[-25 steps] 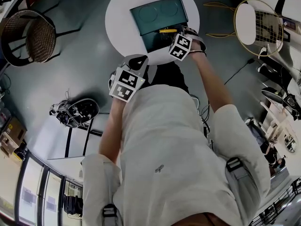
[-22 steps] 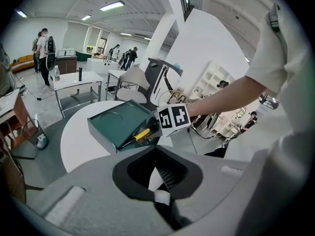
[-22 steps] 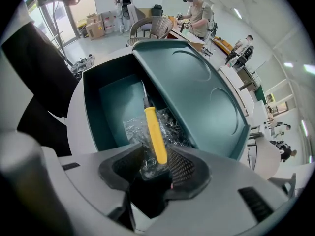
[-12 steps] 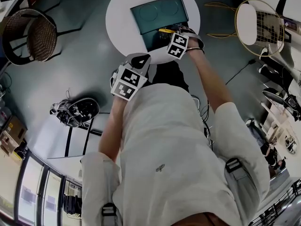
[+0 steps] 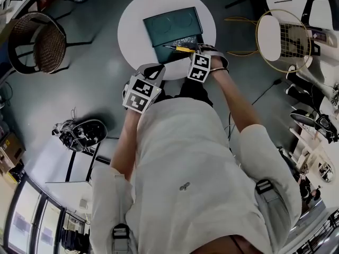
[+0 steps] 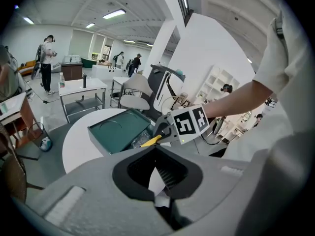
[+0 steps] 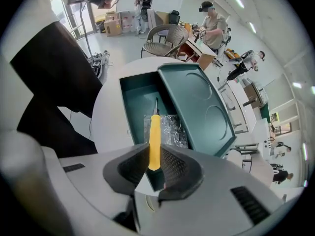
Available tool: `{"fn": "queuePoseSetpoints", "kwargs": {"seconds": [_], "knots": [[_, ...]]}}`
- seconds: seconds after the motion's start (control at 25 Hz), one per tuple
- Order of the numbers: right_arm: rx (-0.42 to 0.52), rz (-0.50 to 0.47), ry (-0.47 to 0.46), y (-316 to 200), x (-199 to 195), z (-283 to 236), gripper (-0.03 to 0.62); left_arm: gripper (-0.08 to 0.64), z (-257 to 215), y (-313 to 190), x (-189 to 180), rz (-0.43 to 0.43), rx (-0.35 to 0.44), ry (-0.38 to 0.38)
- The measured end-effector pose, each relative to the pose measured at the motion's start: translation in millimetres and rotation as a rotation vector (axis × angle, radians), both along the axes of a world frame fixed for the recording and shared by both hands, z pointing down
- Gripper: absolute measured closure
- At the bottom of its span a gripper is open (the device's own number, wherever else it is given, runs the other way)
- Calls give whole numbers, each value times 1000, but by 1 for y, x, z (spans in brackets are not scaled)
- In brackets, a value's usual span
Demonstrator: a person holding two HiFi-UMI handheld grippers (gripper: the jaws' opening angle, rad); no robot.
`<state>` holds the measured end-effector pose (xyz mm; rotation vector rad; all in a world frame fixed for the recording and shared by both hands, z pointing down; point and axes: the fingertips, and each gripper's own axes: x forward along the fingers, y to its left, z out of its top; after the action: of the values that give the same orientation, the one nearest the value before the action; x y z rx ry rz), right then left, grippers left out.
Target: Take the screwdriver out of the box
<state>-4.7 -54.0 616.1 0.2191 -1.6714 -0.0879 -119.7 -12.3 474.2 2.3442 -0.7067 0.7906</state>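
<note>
The box (image 7: pixel 135 100) sits on the table (image 5: pixel 132 30) toward its near edge, its lid (image 7: pixel 202 107) open toward the far edge. The screwdriver (image 7: pixel 154 141) is above the box.

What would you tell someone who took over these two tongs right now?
Right tongs: shut on the yellow screwdriver by its handle, having just closed further on it.
Left tongs: slightly apart, empty, near the edge of the table.
Box: open on the table; the screwdriver's tip is above it.
Done: grip. To do: lift it clear of the box.
</note>
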Motion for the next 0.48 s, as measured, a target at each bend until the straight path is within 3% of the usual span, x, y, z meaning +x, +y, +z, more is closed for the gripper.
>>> {"fn": "queuePoseSetpoints", "kwargs": {"seconds": [0.48], "knots": [[29, -86, -32, -8, 16, 21, 518, 551, -12, 34, 19, -329, -10, -2]]}}
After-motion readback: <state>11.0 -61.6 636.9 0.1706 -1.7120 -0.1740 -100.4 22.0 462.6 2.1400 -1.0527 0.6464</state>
